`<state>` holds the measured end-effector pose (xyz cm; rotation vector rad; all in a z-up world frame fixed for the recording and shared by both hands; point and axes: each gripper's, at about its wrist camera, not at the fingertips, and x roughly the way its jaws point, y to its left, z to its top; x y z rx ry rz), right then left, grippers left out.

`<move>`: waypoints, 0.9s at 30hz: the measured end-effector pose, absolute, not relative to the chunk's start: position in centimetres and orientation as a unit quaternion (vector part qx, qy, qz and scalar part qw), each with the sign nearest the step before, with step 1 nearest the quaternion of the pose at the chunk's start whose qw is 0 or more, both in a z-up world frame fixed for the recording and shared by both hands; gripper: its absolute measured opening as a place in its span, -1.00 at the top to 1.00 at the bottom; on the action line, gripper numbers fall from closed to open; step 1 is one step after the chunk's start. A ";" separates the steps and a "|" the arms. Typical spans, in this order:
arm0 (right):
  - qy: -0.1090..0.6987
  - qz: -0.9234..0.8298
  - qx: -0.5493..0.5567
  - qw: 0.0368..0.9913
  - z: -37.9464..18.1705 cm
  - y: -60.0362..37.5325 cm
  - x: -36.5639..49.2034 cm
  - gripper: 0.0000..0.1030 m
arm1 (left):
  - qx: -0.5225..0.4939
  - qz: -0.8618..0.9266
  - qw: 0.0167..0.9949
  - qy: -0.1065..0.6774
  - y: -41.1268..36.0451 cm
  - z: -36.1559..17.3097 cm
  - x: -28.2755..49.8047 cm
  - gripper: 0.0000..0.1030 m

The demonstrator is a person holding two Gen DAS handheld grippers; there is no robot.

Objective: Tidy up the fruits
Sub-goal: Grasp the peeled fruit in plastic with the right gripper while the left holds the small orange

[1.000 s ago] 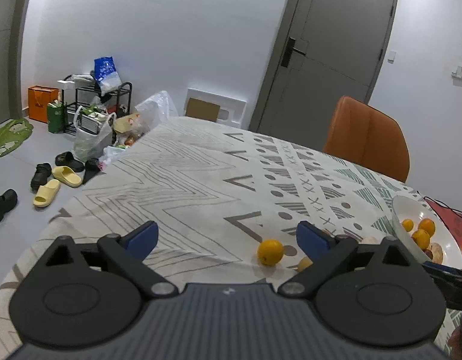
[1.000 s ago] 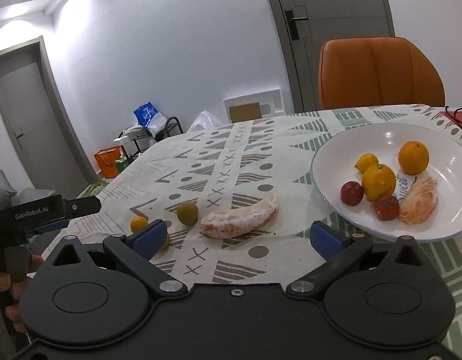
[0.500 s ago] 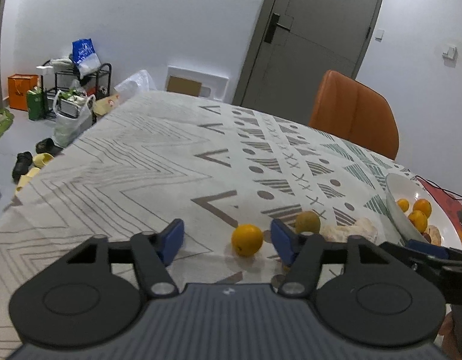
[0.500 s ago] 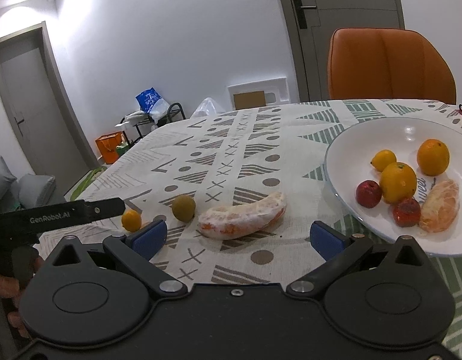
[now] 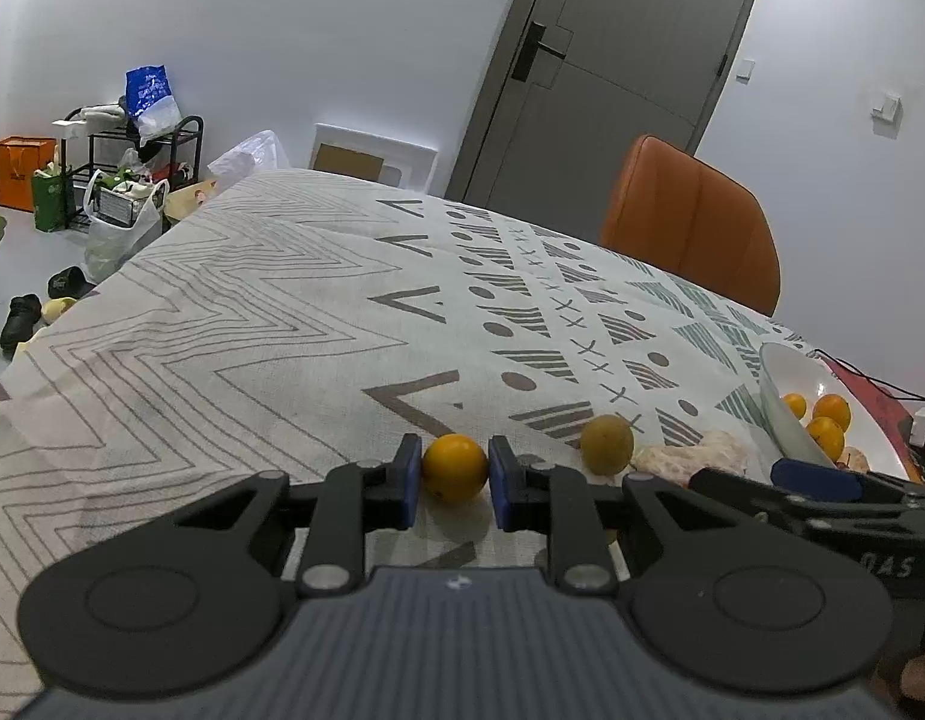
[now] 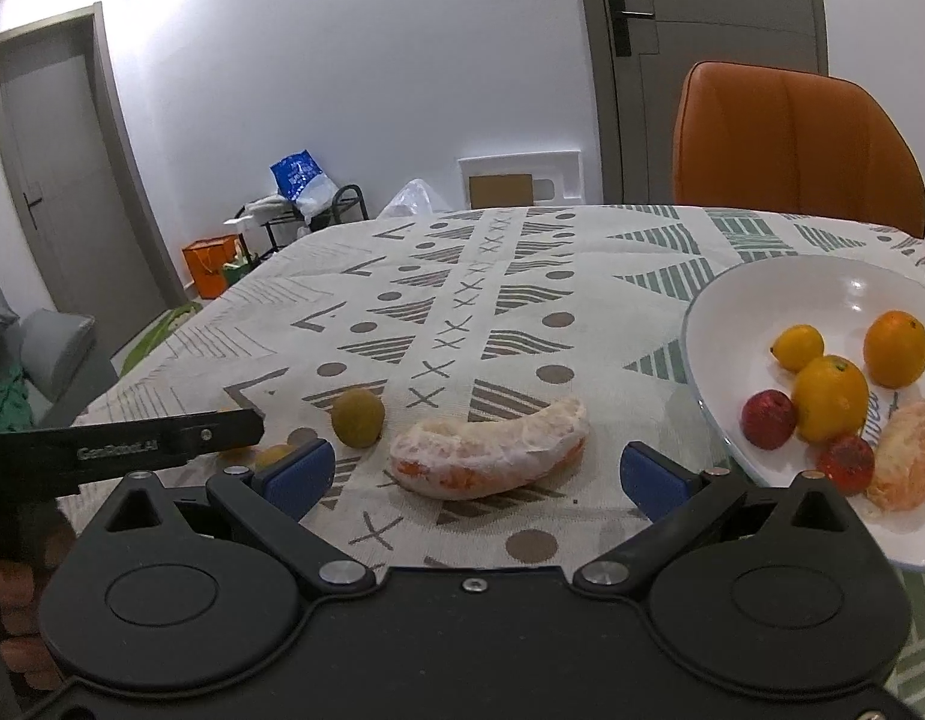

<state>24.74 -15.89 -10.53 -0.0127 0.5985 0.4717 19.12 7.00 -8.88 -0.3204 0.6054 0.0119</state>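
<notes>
Left tongs (image 5: 449, 479) grip a small orange (image 5: 454, 467) on the table (image 5: 234, 324); right tongs (image 6: 473, 474) gape empty. Lift straight up, keeping the squeeze gentle, then carry it to the white bowl (image 6: 756, 294).

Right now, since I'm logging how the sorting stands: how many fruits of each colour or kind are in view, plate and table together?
Orange-yellow whole citrus: 4
Red fruits: 2
Peeled citrus pieces: 2
Olive-green round fruit: 1
Total: 9

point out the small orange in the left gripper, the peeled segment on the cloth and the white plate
small orange (image 5: 454, 467), left wrist view, middle of its skin
peeled segment (image 6: 492, 447), right wrist view, middle of its pale top
white plate (image 6: 756, 294), right wrist view, bare inner wall
</notes>
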 end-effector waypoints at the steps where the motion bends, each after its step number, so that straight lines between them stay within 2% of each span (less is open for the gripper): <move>1: 0.293 0.229 -0.007 0.928 -10.6 -15.8 24.8 -0.99 | -0.158 0.007 0.942 0.297 7.1 -8.9 19.1 0.57; 12: 0.301 0.216 -0.045 0.928 -11.4 -13.9 25.3 -0.97 | -0.170 0.014 0.940 0.295 7.9 -8.9 18.7 0.57; 18: 0.313 0.211 -0.055 0.925 -11.6 -13.4 25.8 -0.81 | -0.166 0.021 0.940 0.297 7.6 -8.8 18.7 0.57; 20: 0.310 0.207 -0.057 0.926 -11.5 -13.4 25.7 -0.70 | -0.164 0.025 0.941 0.296 7.6 -8.6 18.6 0.57; 22: 0.305 0.205 -0.063 0.928 -11.5 -13.5 25.6 -0.46 | -0.162 0.029 0.942 0.294 7.6 -8.3 18.5 0.57; 24: 0.304 0.211 -0.054 0.927 -11.3 -13.9 25.4 -0.42 | -0.158 0.032 0.943 0.291 7.6 -8.1 18.3 0.57; 26: 0.302 0.214 -0.040 0.928 -11.2 -14.5 25.2 -0.21 | -0.155 0.033 0.944 0.290 7.5 -7.8 18.2 0.57; 27: 0.299 0.215 -0.035 0.929 -11.1 -14.8 25.1 -0.03 | -0.153 0.033 0.944 0.289 7.3 -7.8 18.2 0.57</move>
